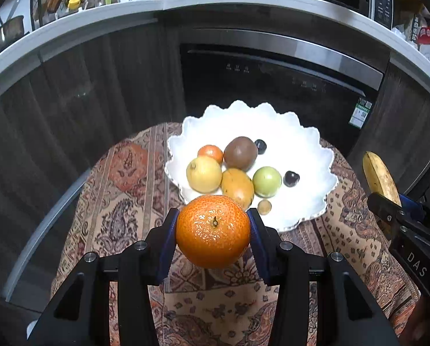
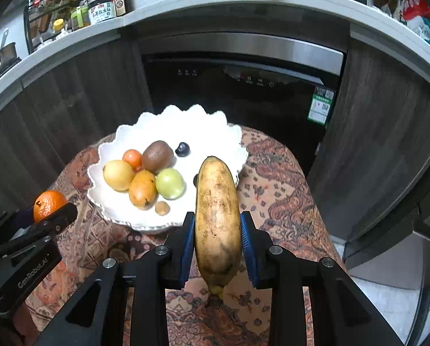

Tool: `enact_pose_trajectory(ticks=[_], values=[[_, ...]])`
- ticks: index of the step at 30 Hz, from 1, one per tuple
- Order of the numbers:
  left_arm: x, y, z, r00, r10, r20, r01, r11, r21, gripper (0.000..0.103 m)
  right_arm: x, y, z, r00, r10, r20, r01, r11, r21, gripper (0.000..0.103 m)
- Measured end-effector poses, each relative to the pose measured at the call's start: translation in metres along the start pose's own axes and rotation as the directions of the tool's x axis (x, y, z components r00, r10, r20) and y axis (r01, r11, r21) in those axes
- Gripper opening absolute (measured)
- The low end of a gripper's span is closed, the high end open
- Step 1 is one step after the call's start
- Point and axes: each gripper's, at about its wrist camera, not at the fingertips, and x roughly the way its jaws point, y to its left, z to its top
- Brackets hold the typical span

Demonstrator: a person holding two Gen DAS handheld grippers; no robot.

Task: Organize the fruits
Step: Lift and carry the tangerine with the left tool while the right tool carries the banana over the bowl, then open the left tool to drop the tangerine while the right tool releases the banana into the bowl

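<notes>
Risk first: my left gripper grips the orange only at its two sides, so the round fruit could roll out of the pads if I tilt or ease off before it is over the bowl. Set down hard on the near side, it could knock the small brown fruit by the near rim, or nudge the mango just beyond.

My right gripper is clenched on the banana, held lengthwise with its far tip pointing at the bowl. It is long, and the pads hold it near the middle, so I judge it may pivot; lowered carelessly, its tip could strike the right rim or roll the dark fruit there.

Both fruits are held above the patterned cloth, just short of the bowl: the orange at its near edge, the banana at its near right. Inside lie a lemon, kiwi, green fruit and others, clustered left of centre, leaving the right side free.
</notes>
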Motion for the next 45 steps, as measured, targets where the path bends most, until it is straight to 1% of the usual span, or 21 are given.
enact_pose_trajectory(ticks=[7, 11, 18, 25, 30, 38, 45], values=[[0.003, 0.002, 0.019, 1.000, -0.007, 0.017, 0.006, 1.000, 0.008, 0.046, -0.001, 0.004, 0.019, 1.000, 0.001, 0.027, -0.001, 1.000, -0.016, 0.031], [0.007, 0.003, 0.030, 0.999, -0.012, 0.030, 0.012, 1.000, 0.017, 0.046, 0.004, 0.004, 0.028, 1.000, 0.001, 0.030, -0.001, 1.000, -0.017, 0.031], [0.020, 0.007, 0.043, 0.999, -0.017, 0.028, 0.016, 0.999, 0.027, 0.046, 0.015, 0.008, 0.040, 1.000, 0.001, 0.028, 0.000, 1.000, -0.025, 0.031], [0.042, 0.008, 0.057, 1.000, -0.029, 0.010, 0.029, 0.999, 0.021, 0.046, 0.039, 0.010, 0.054, 1.000, 0.015, 0.006, -0.015, 1.000, -0.001, 0.031], [0.060, 0.008, 0.067, 0.999, -0.034, -0.012, 0.034, 0.999, 0.029, 0.046, 0.057, 0.012, 0.062, 1.000, 0.008, -0.009, -0.008, 1.000, -0.006, 0.031], [0.093, 0.013, 0.071, 0.996, -0.047, -0.070, 0.049, 0.999, 0.018, 0.046, 0.090, 0.014, 0.071, 0.999, 0.004, -0.040, -0.005, 1.000, -0.014, 0.031], [0.114, 0.015, 0.072, 0.994, -0.059, -0.092, 0.061, 0.998, 0.018, 0.046, 0.115, 0.016, 0.073, 0.997, 0.012, -0.075, -0.014, 0.999, -0.031, 0.031]])
